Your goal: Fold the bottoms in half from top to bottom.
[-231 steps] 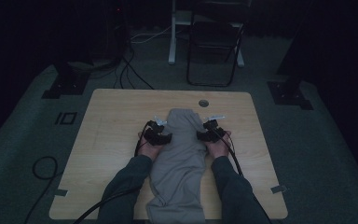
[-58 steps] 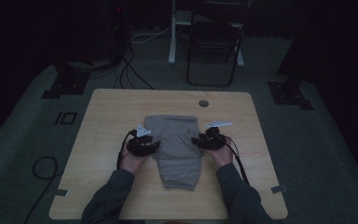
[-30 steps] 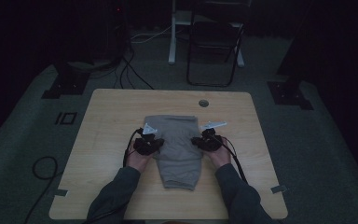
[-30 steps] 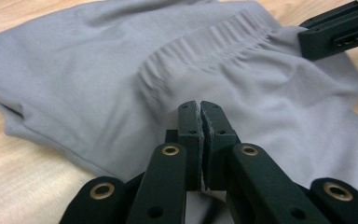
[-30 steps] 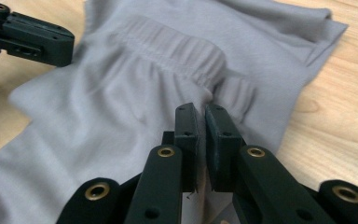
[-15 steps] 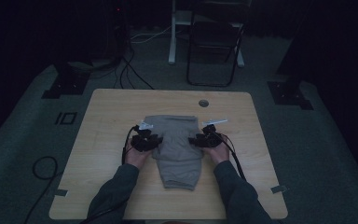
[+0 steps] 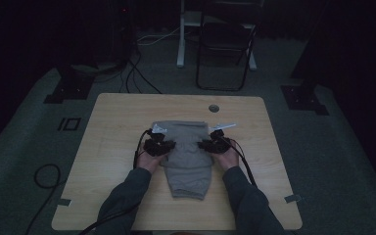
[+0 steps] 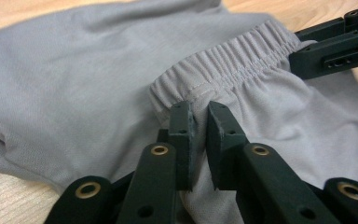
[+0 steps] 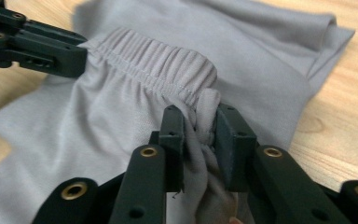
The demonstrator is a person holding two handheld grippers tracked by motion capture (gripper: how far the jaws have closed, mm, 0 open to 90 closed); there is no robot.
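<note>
Grey elastic-waist shorts [image 7: 186, 164] lie folded on the wooden table [image 7: 117, 117], with the waistband [image 8: 233, 65] across the middle. My left gripper [image 7: 164, 145] is at the band's left end. Its jaws have just been closing, and the left gripper [image 8: 199, 109] stands nearly shut on that corner, with only a thin slit between its pads. My right gripper [image 7: 205, 145] is at the right end. Its jaws have also just been closing, and the right gripper [image 9: 199, 114] pinches a bunched fold of the waistband [image 9: 158, 63].
A round cable hole [image 7: 213, 107] sits in the table behind the shorts. Beyond the table stand a dark folding chair [image 7: 223, 54], cables on the floor [image 7: 137, 73] and black stand bases [image 7: 66, 88]. Bare wood lies on both sides of the shorts.
Since the earliest frame the shorts have been folded shorter and no longer hang over the front edge. Over the last second both grippers stayed at the waistband's two ends.
</note>
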